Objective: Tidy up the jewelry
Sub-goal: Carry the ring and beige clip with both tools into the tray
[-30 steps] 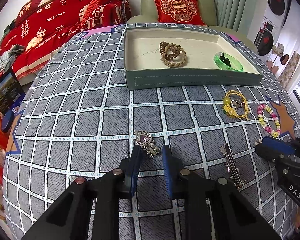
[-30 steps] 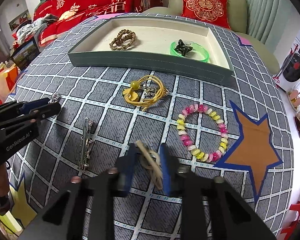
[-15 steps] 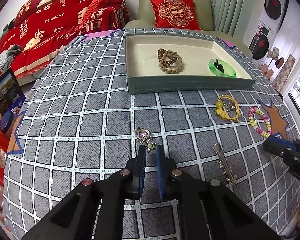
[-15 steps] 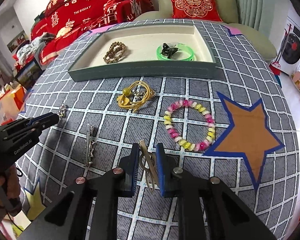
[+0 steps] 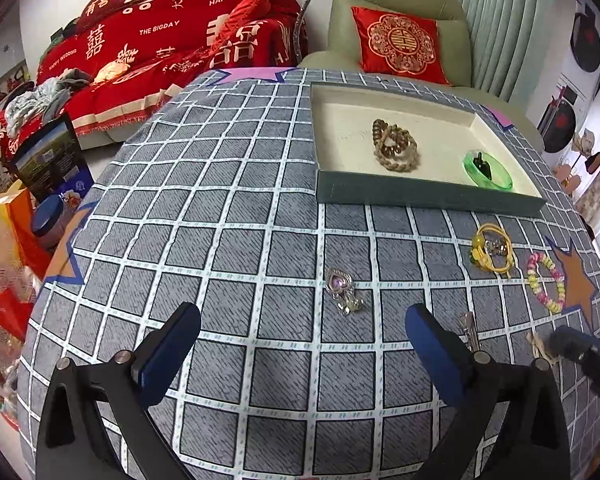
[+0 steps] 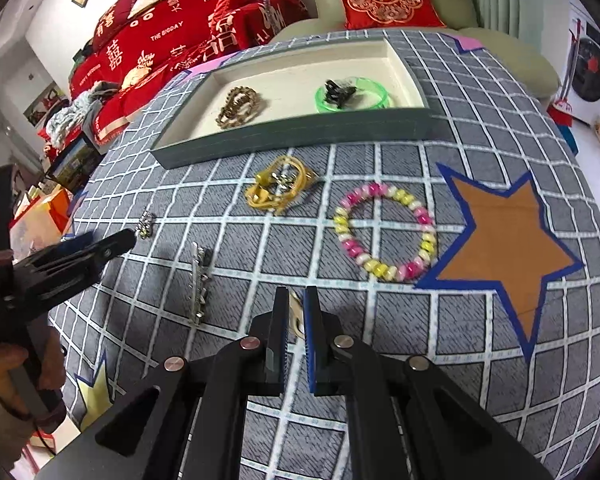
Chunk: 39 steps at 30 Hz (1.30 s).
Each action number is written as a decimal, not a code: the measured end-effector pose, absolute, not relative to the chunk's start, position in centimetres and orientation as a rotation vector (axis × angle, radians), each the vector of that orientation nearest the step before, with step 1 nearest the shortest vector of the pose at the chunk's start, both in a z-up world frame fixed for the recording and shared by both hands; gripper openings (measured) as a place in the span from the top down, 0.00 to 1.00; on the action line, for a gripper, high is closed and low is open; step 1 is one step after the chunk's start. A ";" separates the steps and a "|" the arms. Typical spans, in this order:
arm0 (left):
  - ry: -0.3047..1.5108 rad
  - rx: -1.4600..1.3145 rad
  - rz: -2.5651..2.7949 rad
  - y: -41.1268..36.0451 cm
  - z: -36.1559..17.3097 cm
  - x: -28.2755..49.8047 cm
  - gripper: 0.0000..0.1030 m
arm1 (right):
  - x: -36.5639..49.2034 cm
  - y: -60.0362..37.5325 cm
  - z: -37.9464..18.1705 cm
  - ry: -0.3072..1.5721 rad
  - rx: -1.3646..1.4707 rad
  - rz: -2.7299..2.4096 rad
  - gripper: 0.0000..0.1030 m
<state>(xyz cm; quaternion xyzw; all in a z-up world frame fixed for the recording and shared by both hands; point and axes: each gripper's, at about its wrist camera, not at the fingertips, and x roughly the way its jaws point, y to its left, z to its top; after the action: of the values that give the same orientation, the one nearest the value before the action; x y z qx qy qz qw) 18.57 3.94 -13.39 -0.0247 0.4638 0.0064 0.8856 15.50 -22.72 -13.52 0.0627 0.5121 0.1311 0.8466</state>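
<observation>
Left wrist view, claw: left claw [image 5: 300,344] has its blue pads far apart and is opening; nothing sits between them, only the grey checked cloth of the desk [image 5: 220,240].
Left wrist view, change: half a second ago these pads were nearly together just below the silver heart-shaped pendant with a purple stone [image 5: 342,288]; now the pendant lies free on the cloth, ahead of the gap and touching neither pad.
Left wrist view, tray: grey-green rectangular tray with a cream lining [image 5: 420,194] holds a brown beaded bracelet [image 5: 394,150] and a translucent green bangle [image 5: 488,170] with a small dark piece inside it.
Left wrist view, hard to see: silver hair clip [image 5: 470,328] is partly covered by the right-hand pad; the right claw enters at the frame edge, cut off.
Right wrist view, claw: right claw [image 6: 296,312] is closed almost fully on a thin tan hair clip [image 6: 296,312], gripped between its pads.
Right wrist view, change: the pads were wider a second ago and have since closed in on the clip.
Right wrist view, loose items: yellow cord bracelet with a charm [image 6: 280,188] and pink, yellow and white bead bracelet [image 6: 386,238] lie on the cloth in front of the tray.
Right wrist view, hard to see: most of the tan clip is hidden between the pads; the pendant is half behind the left claw's tip.
</observation>
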 end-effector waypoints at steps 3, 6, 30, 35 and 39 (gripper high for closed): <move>0.979 -0.036 0.026 3.7 -13.7 19.1 0.00 | 15.3 -22.9 -14.0 1.089 0.106 0.265 0.62; 1.003 -0.037 0.024 3.3 -14.4 20.0 0.00 | 15.0 -23.0 -14.1 1.068 0.114 0.268 0.45; 1.001 0.006 -0.102 1.0 -14.6 19.9 0.74 | 15.3 -19.5 -14.3 1.043 -0.105 0.257 0.91; 0.952 -0.002 -0.135 1.4 -11.8 19.1 0.74 | 15.5 -21.0 -12.6 1.016 0.000 0.269 0.91; 0.904 -0.015 -0.165 1.4 -9.2 18.8 0.74 | 16.0 -22.4 -10.6 0.992 0.096 0.285 0.91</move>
<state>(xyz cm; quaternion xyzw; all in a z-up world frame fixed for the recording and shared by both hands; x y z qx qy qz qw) 18.83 1.41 -9.17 -0.0073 0.4361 -0.0798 0.8963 15.98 -22.36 -10.55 0.0460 0.4743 0.1362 0.8686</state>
